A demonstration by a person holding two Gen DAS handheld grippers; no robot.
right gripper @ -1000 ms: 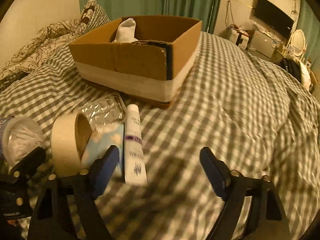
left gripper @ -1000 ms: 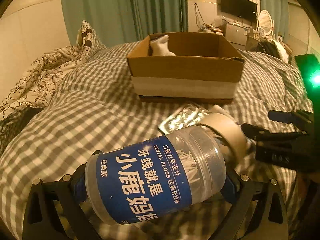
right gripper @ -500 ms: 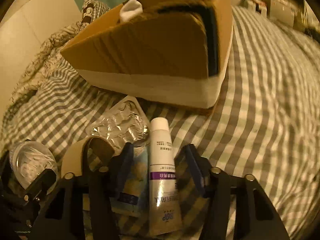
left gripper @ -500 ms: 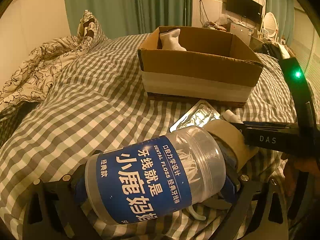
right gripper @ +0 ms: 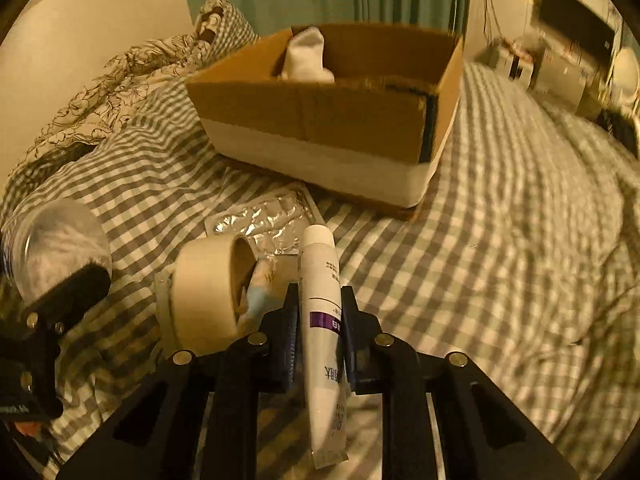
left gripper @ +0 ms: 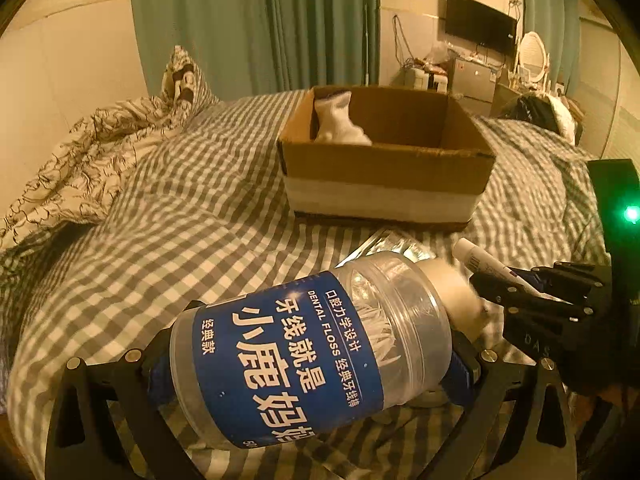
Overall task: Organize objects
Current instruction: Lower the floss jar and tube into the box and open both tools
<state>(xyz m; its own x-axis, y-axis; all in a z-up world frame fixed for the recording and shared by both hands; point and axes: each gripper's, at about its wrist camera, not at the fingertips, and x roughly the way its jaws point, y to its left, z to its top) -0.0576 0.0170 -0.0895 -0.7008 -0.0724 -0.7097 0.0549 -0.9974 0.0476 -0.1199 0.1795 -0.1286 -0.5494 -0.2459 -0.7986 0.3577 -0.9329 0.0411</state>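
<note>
At far left the left gripper (left gripper: 308, 364) is clenched on a clear plastic dental floss jar with a blue label (left gripper: 304, 356), held tilted with its lid end up and to the right above the grey-and-white checked bedspread (left gripper: 180, 240). Only the left wrist view shows the label; the right wrist view catches just the jar's clear round end (right gripper: 56, 244) at its left edge.

Just right of the jar sits a beige roll of masking tape (right gripper: 208, 288), standing on edge, its cardboard core plain in the right wrist view but blurred and half hidden in the other. Behind it a silver foil blister pack (right gripper: 264, 220) lies flat on the bedspread.

Further right, the right gripper (right gripper: 318, 312) is clamped around a white squeeze tube with a purple band (right gripper: 322, 300), cap pointing toward an open brown cardboard box with a white lower band (right gripper: 320, 120). The left wrist view shows only the tube's capped tip (left gripper: 476, 260) poking from the black fingers. A white sock (left gripper: 336, 124) stands in the box's rear left corner, seen in both views.
</note>
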